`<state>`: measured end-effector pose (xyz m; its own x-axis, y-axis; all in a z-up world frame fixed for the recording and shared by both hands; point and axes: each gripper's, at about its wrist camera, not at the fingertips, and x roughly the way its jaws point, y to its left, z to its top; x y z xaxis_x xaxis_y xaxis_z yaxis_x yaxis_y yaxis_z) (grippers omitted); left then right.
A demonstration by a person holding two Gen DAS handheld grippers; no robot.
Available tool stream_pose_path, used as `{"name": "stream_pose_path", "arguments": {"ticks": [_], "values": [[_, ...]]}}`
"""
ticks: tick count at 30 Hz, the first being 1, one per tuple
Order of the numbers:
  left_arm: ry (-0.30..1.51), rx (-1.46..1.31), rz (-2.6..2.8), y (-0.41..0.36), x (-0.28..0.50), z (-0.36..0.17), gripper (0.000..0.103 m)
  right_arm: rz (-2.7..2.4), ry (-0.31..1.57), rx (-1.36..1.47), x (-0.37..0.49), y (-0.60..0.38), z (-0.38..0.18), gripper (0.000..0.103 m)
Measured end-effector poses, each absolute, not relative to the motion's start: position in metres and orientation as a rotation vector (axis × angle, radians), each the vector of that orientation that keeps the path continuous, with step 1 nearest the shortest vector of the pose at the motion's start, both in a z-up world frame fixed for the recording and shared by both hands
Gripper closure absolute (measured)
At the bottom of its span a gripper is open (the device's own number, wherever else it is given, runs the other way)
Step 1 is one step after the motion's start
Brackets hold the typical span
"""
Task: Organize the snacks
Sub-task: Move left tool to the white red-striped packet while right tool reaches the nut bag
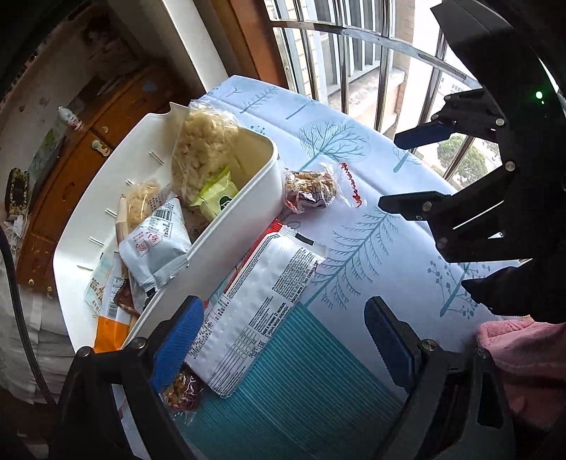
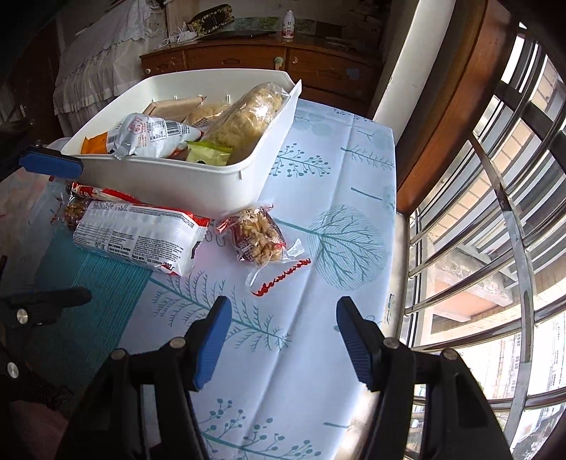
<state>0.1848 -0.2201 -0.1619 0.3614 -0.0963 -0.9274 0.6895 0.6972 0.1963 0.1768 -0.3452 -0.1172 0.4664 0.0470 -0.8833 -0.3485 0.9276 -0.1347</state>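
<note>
Blue fingertips (image 1: 389,339) of the left gripper (image 1: 283,339) stand wide apart and point steeply down at a long silver wrapped packet (image 1: 261,311), which lies between them; the pads do not press on it. No earlier view is available for comparison. A small clear bag of nut brittle (image 1: 182,391) lies partly under the near end of that packet, just beside the left pad.

Ahead and to the left of this gripper sits a white plastic bin (image 1: 244,226), touching the packet's red edge. The bin holds a large clear bag of pale puffed snacks (image 1: 201,148), a green sachet (image 1: 215,200), a white-and-grey pouch (image 1: 155,244) and an orange pack (image 1: 109,331).

The right gripper (image 2: 283,339) is half open over the bare tablecloth (image 2: 300,389), with nothing between its jaws. Ahead of it lies a second clear bag of nut brittle (image 2: 260,235), near the bin's front wall but apart from it.

The surface is a table under a white cloth printed with teal trees and a teal striped band. To the right of the right gripper runs a barred window (image 2: 495,247) with a wooden frame. Beyond the bin stands a wooden cabinet (image 2: 247,60) carrying a small white bottle (image 2: 288,23). A pink sleeve (image 1: 523,357) shows beside the left gripper.
</note>
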Motion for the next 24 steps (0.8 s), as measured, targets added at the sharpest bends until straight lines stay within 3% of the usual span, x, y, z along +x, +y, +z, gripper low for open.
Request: {"name": "stream_pose_path", "arguments": {"ticks": [2, 7, 24], "values": [[1.106, 0.649, -0.564, -0.222, 0.189, -0.171, 0.011, 0.264, 1.066, -0.329, 0.179, -0.344, -0.121, 0.040], [1.129, 0.674, -0.561, -0.225, 0.201, -0.189, 0.011, 0.335, 1.031, -0.362, 0.183, -0.338, -0.124, 0.025], [1.210, 0.708, -0.601, -0.235, 0.225, -0.225, 0.009, 0.433, 0.979, -0.438, 0.211, -0.321, -0.150, 0.024]]}}
